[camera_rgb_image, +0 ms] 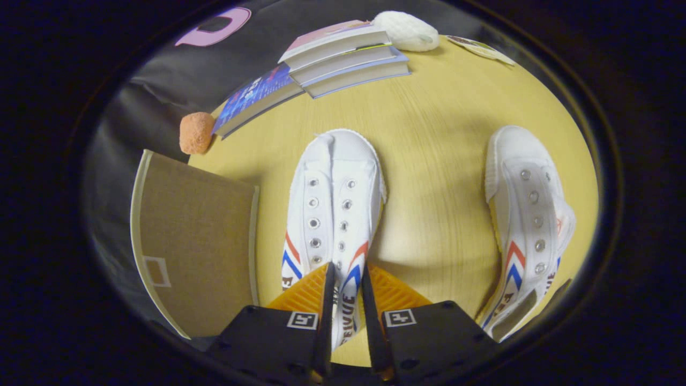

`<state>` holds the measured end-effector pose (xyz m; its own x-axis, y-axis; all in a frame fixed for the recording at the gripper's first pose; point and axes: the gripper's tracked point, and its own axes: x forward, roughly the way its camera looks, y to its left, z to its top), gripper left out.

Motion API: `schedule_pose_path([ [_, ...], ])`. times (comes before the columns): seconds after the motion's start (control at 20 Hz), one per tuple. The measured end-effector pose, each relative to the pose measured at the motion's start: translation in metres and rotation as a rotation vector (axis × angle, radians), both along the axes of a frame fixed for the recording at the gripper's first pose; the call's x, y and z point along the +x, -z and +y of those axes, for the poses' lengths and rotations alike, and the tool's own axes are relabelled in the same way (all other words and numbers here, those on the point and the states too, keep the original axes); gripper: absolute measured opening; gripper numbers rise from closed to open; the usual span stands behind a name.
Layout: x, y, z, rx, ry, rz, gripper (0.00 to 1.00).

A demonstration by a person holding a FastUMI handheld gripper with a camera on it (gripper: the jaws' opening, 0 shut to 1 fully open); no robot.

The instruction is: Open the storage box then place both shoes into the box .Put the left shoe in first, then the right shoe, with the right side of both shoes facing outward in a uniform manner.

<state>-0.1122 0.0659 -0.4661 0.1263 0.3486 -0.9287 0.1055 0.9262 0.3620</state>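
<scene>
Gripper (pixel 347 284) clamped on the heel end of a white canvas shoe (pixel 335 214), one finger on each side of the shoe's right-hand wall, both pressing on it. Shoe pointing straight ahead from the fingers, toe away, eyelet rows facing up, no laces, red and blue stripes on both flanks. Whether sole rests on the yellow wooden table (pixel 429 134) or hangs just above it, cannot tell.

Second white shoe (pixel 528 214) well to the right of the held one, apart from it, toe also pointing away, tilted a little onto its side, same red and blue stripes near the heel.

Brown storage box (pixel 193 241) to the left of the held shoe, near it, standing at the table's edge; one flat brown face with a pale rim in view, a small pale square mark low on it. Open or closed: cannot tell.

Beyond the shoes, at the far side of the table: stack of books (pixel 343 59), a blue-covered book (pixel 257 99) leaning beside it, an orange sponge (pixel 196 132) touching that book's near corner, a white knobbly pad (pixel 405 30) behind the stack, a small card (pixel 479 49) to its right.
</scene>
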Motion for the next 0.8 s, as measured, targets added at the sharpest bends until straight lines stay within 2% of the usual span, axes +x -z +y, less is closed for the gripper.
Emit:
schedule_pose_path([
  [0.1,0.001,0.004,-0.002,0.002,0.015,0.008,0.23],
  [0.15,0.001,-0.004,-0.004,0.011,0.036,0.013,0.23],
  [0.2,0.000,-0.003,-0.003,0.016,0.033,0.014,0.13],
  [0.25,0.000,-0.003,-0.005,0.013,0.046,-0.007,0.13],
  [0.3,0.004,-0.007,-0.002,0.020,0.049,-0.010,0.04],
  [0.55,0.008,-0.036,0.003,0.075,0.109,-0.038,0.03],
  [0.8,0.033,-0.102,0.013,0.154,0.166,-0.126,0.03],
])
